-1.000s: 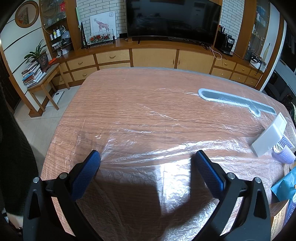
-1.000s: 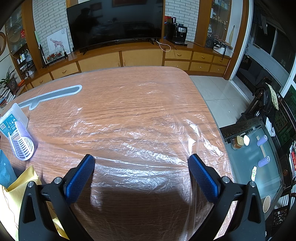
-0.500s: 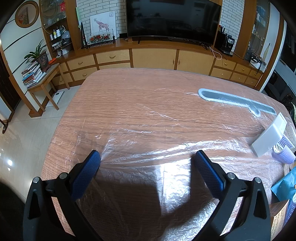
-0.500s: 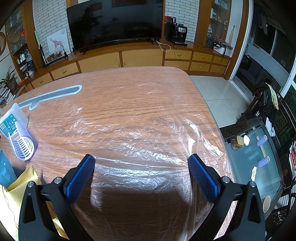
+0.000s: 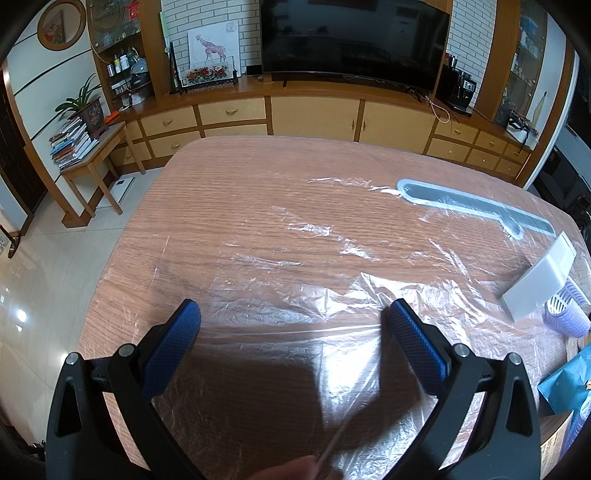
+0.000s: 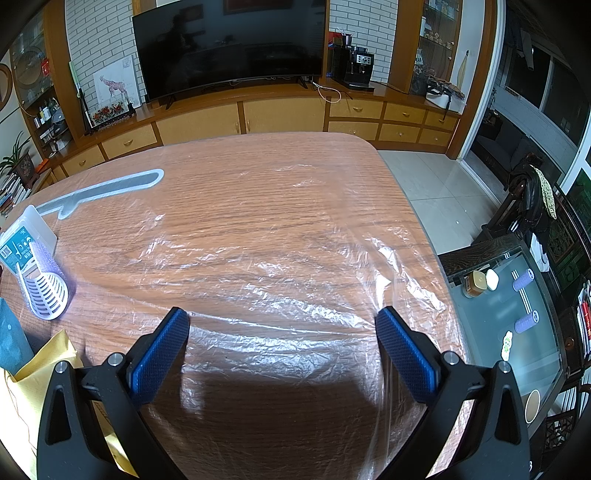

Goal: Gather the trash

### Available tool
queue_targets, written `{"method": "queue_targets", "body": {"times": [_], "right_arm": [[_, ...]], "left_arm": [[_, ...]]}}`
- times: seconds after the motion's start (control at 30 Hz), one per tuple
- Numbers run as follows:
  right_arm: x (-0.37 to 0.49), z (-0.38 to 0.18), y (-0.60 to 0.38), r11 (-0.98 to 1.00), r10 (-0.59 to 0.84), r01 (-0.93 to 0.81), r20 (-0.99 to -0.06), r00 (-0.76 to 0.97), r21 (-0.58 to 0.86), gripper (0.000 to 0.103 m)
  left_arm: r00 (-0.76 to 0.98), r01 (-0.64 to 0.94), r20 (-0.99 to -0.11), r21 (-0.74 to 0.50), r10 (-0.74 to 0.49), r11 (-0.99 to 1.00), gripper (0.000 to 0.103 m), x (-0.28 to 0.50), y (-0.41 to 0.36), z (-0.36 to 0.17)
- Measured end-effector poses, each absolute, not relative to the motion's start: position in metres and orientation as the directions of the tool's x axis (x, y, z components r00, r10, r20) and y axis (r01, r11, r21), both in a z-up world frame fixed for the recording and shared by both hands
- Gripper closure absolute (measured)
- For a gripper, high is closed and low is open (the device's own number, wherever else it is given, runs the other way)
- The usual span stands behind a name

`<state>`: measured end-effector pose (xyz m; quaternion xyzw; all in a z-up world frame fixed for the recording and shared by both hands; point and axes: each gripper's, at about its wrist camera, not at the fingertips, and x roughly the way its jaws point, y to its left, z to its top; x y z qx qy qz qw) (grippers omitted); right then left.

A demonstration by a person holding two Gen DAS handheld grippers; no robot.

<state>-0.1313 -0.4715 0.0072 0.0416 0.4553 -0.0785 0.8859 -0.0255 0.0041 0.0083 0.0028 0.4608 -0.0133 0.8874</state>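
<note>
A clear crumpled plastic sheet [image 5: 332,280] [image 6: 280,288] lies spread over the wooden table [image 5: 229,192] [image 6: 280,173]. My left gripper [image 5: 291,317] hovers open above the sheet's near part, nothing between its blue pads. My right gripper [image 6: 282,325] is open too, above the same sheet near the table's right edge. A white flat box [image 5: 539,277] [image 6: 26,236] and a purple roller in a white basket [image 5: 567,312] [image 6: 46,280] lie between the two grippers. A yellow envelope [image 6: 33,384] and a blue packet [image 5: 565,387] [image 6: 11,343] sit close by.
A grey flat tool-shaped piece [image 5: 476,205] [image 6: 107,190] lies under the plastic at the table's far side. Beyond the table stand a cabinet with a TV [image 5: 351,33]. A glass side table [image 6: 517,314] with small items is at the right.
In the left wrist view a dark shape at the left edge has cleared away, and a blurred pale shape now shows at the bottom edge. Both grippers stay put.
</note>
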Motion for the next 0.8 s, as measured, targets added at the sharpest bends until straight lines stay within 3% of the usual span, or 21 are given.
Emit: {"method": "queue_targets", "body": {"times": [0.8], "right_arm": [[-0.1313,0.0071,-0.4715,0.984,-0.101,0.177,-0.813,0.573,0.002,0.004]], "left_arm": [[0.575,0.020,-0.818,-0.007,-0.018,1.000,0.001,-0.0235,0.0101,0.0079]]}}
